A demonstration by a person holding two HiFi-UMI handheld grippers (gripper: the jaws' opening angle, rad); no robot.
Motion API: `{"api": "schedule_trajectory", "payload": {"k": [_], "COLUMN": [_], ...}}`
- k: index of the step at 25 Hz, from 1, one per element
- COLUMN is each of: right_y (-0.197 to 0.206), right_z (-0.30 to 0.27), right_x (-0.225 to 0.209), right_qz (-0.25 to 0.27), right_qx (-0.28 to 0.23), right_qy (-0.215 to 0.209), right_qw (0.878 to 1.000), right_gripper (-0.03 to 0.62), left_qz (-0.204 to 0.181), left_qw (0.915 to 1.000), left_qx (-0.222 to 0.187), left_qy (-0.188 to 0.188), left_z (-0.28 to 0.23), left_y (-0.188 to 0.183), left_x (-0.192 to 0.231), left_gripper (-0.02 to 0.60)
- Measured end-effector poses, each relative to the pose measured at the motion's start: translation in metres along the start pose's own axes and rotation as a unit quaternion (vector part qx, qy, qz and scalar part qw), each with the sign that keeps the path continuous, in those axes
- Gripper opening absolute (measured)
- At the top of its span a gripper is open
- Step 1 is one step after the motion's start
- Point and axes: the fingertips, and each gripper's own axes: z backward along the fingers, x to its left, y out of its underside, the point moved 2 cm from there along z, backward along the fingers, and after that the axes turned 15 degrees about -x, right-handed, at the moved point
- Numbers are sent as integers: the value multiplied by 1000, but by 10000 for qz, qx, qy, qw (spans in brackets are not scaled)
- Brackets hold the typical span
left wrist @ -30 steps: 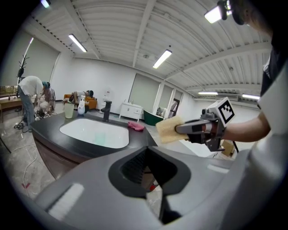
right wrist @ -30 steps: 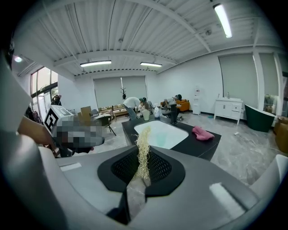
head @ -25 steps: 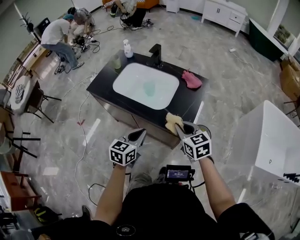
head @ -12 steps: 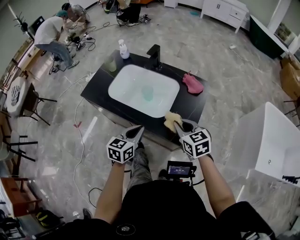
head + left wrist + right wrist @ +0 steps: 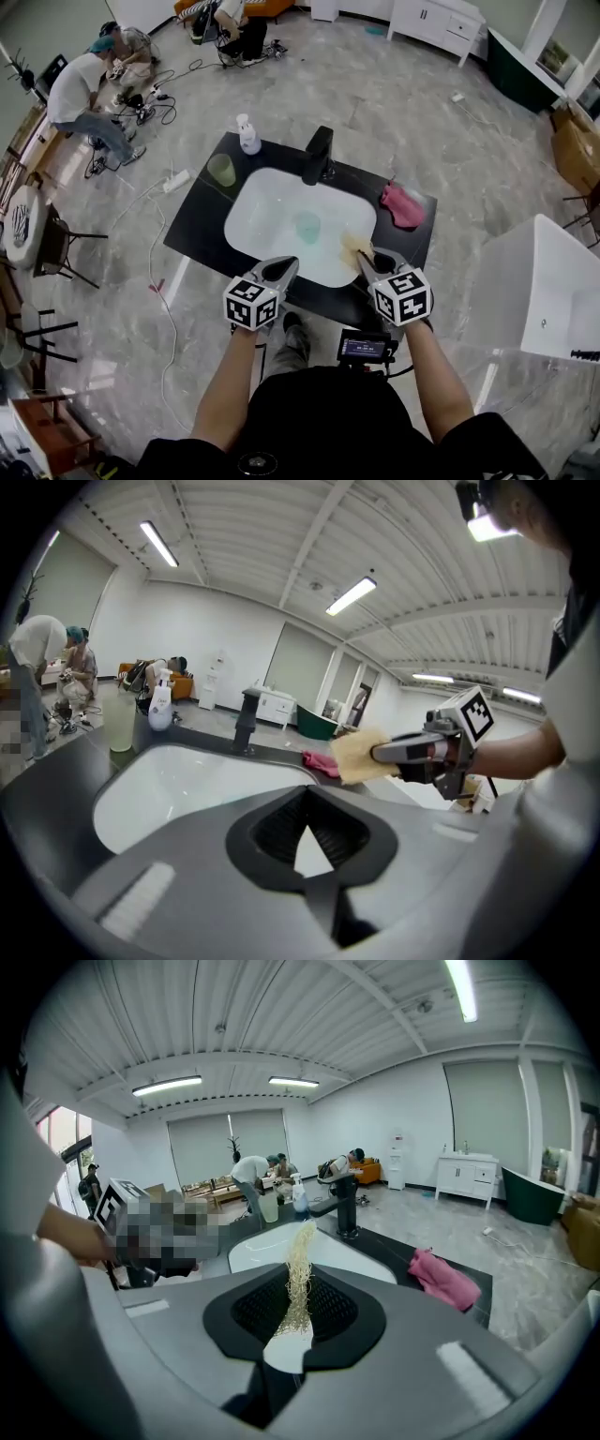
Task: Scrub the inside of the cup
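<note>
Pink cloth (image 5: pixel 403 204), soap bottle (image 5: pixel 248 137), faucet (image 5: pixel 319 155)

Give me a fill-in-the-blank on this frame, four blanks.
The right gripper is shut on a ____ sponge.
The left gripper's jaws are ____, with nothing between them.
The teal cup sits ____ the sink.
The cloth by the sink is ____.
Missing: yellow; shut; inside; pink.

A translucent teal cup (image 5: pixel 307 226) stands, seemingly upright, in the middle of the white sink (image 5: pixel 267 211). The yellow sponge (image 5: pixel 354 246) is at its 4 o'clock, pinched in the right gripper (image 5: pixel 366 259).
</note>
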Motion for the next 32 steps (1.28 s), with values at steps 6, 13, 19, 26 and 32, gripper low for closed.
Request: {"api": "schedule_trajectory", "payload": {"k": [6,13,19,26,32], "right_y": [-17,-13,-11,-31,-24], "right_z": [-57,-84,-90,-96,-99], "right_x": [4,4,-6,-26,-27], "right_qz": [-26,-32,-25,80,27], "right_qx": [-6,127,236,155,192], "right_qy": [268,407,307,117,-38], "right_qw": [9996,9991,9992,9998,9998], "right_gripper": [44,44,44,44,44], "left_qz": [-26,119,176,108,81], "left_qw": [9995,9986,9976,9981,9985], "left_qx": [103,189,284,261,274], "left_qy": [283,487,602,543,470], "left_z": [-18,-34,-51,-64,-70], "left_y": [-25,-22,-16,-28,-30], "left_x": [61,92,89,79,77], "left_gripper": [0,0,0,0,0]}}
